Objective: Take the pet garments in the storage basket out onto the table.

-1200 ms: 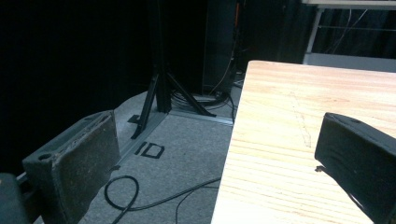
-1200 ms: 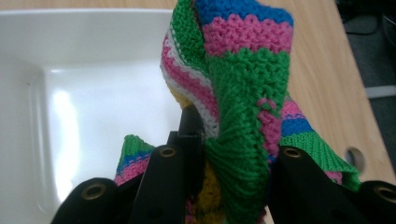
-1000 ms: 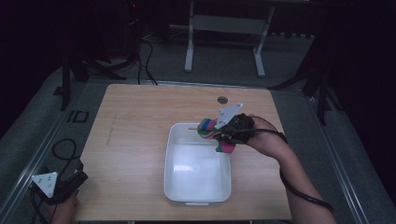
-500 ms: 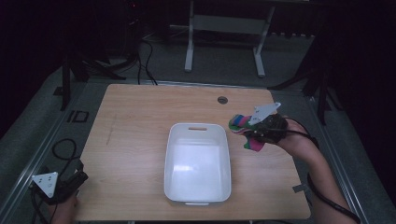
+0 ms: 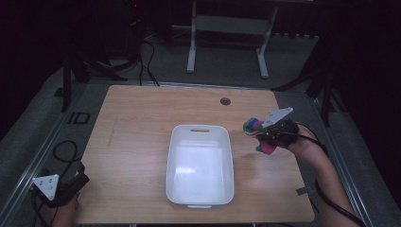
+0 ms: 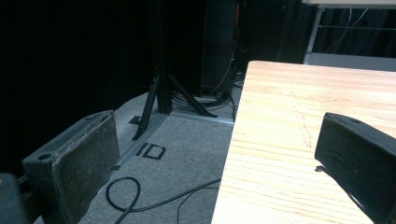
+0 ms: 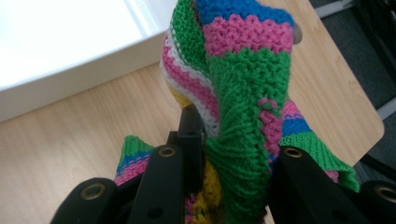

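My right gripper has its fingers clamped on the striped knitted cloth, held clear of the white bin to one side above the bench, so setting it down remains, while my left gripper rests apart, fingers spread.

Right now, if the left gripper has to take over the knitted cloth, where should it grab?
Probably the bunched top fold of the knitted cloth, from the white bin's side: it stands free above the right gripper, which pinches the lower middle.
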Action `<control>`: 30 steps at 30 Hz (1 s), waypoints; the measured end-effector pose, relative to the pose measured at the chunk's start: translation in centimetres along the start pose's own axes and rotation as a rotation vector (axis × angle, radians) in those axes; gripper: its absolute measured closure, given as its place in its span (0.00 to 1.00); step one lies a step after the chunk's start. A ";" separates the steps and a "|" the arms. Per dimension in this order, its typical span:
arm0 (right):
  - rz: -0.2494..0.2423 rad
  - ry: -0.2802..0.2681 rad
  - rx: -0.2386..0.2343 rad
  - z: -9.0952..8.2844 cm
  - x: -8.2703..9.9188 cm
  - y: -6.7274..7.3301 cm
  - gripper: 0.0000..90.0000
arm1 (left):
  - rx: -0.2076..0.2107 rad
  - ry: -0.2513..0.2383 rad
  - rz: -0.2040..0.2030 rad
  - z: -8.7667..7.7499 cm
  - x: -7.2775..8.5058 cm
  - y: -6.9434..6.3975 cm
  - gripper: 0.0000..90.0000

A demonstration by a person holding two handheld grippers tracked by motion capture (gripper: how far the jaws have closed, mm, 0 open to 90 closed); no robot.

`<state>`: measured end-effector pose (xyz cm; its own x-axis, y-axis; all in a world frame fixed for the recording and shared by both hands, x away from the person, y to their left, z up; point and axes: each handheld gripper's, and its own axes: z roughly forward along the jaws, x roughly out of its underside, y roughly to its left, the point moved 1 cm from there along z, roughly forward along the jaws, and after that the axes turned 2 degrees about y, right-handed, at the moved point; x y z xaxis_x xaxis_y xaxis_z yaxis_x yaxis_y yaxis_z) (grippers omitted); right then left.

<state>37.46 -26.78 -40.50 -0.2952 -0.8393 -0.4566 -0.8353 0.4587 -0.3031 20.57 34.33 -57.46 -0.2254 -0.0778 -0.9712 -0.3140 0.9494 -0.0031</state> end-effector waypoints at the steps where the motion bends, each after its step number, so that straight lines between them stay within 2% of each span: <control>1: 0.002 0.000 0.002 0.4 0.2 -0.1 0.81 | 0.000 0.000 0.000 0.0 0.0 0.0 0.00; 5: 0.022 0.010 0.010 2.4 1.1 0.0 0.81 | 0.001 0.000 0.000 0.0 0.0 0.0 0.00; 6: 0.022 0.010 0.010 2.4 1.1 0.0 0.81 | 0.002 0.000 0.001 0.0 0.0 0.0 0.00; 8: 0.029 0.044 0.015 4.2 1.8 0.0 0.81 | 0.001 0.000 0.001 0.0 0.0 0.0 0.00; 9: 0.029 0.044 0.015 4.2 1.8 0.0 0.81 | 0.001 -0.001 0.001 0.0 0.0 0.0 0.00; 12: 0.050 0.066 0.013 5.9 2.6 -0.1 0.81 | 0.001 -0.001 0.002 0.0 0.0 0.0 0.00; 14: 0.050 0.066 0.013 5.9 2.6 -0.1 0.81 | 0.000 -0.001 0.003 0.0 0.0 0.0 0.00; 15: 0.065 0.079 0.012 7.2 3.1 -0.2 0.81 | 0.000 0.000 0.003 0.0 0.0 -0.1 0.00; 26: 0.099 0.129 0.024 11.1 4.2 0.1 0.80 | -0.001 -0.002 0.004 0.0 0.0 0.0 0.00; 30: 0.103 0.141 0.006 12.4 4.6 0.5 0.80 | -0.003 -0.004 0.006 0.0 0.0 0.0 0.00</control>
<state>41.44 -26.79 -53.14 -0.4418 -0.8199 -0.3641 -0.7945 0.5461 -0.2658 20.53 34.28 -57.47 -0.2236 -0.0704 -0.9721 -0.3150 0.9491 0.0037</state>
